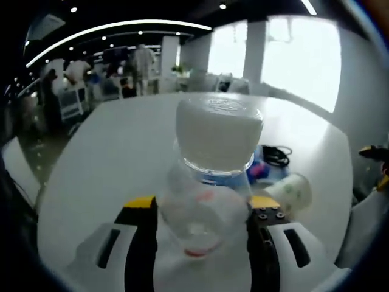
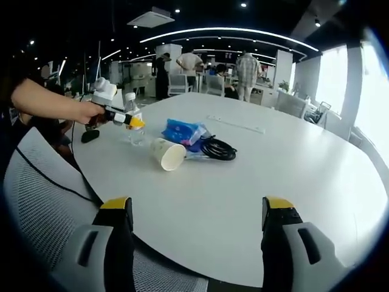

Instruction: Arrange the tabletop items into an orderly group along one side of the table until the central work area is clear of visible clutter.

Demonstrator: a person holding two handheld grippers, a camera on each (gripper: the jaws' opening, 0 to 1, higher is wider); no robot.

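Between our left gripper's (image 1: 202,220) jaws sits the clear plastic water bottle with a white cap (image 1: 214,159), clamped around its body so we can carry it toward the table's edge. Nearby on the round white table (image 2: 292,170) lie a tipped paper cup (image 2: 167,153), a blue packet (image 2: 182,131) and a coiled black cable (image 2: 217,148). Our right gripper (image 2: 197,222) hangs wide open, holding nothing.
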